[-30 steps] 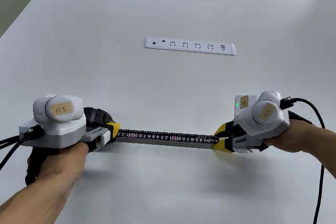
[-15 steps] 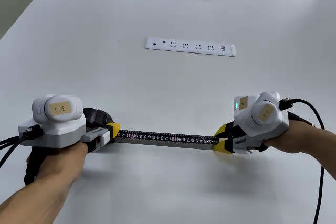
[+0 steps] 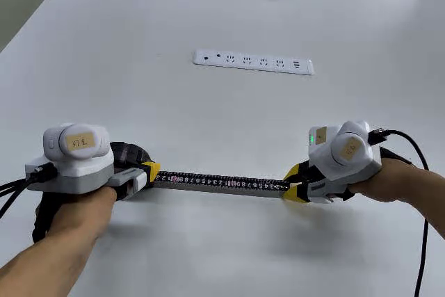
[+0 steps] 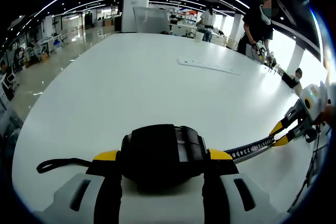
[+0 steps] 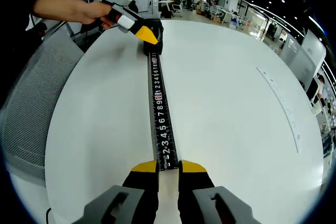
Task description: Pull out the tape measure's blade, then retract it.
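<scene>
Clamps tape measure case [image 4: 163, 153] in left gripper [image 3: 144, 172] fingers, pinches blade [image 3: 219, 183] tip in right gripper [image 3: 292, 185] fingers; probably needs straight return leftward along blade.

My right gripper [image 5: 168, 167] pinches the blade [image 5: 159, 111] end. The blade runs straight over the white table [image 5: 231, 77] to the black case [image 5: 153, 46], clamped in my left gripper [image 5: 143, 31].

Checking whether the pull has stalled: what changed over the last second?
Nothing visibly changed. The left gripper stays shut on the tape measure case, the right gripper on the end of the blade, which spans the same length between them.
</scene>
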### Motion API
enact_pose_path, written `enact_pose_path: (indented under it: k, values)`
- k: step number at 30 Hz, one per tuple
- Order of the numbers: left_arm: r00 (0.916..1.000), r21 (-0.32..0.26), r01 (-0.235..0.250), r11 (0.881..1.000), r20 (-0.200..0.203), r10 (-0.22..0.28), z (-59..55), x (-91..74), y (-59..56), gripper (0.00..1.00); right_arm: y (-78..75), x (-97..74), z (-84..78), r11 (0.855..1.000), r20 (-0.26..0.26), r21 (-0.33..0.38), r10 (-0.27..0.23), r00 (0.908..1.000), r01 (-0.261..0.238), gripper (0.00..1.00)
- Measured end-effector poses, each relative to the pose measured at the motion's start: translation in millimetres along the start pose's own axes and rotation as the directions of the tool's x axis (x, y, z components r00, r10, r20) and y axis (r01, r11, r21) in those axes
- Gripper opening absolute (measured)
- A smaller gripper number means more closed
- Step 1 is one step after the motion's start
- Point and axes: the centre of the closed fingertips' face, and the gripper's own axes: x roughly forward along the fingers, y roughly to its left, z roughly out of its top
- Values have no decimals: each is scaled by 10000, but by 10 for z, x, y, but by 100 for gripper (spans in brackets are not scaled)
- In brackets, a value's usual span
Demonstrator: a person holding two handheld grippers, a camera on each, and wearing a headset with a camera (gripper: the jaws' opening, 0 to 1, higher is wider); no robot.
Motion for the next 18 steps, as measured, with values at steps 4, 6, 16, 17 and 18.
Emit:
enact_pose_path:
  k: [4,6,16,17,18]
  values:
    - [10000,-13,21,10000,-1,-21,1,-1,2,57,0,10,32,10000,15,-18,18,10000,-18,9]
    - [10000,-28,35,10000,-9,-35,2,-1,3,57,-3,17,41,10000,6,-38,24,10000,-24,10]
    - [10000,-23,85,10000,-24,-85,0,2,3,57,2,42,94,10000,32,-75,49,10000,-49,10]
    - [10000,-31,83,10000,-18,-83,1,2,3,57,2,45,97,10000,25,-77,50,10000,-50,10]
    - [10000,-31,88,10000,-23,-88,1,2,2,57,3,48,101,10000,26,-67,53,10000,-53,10]
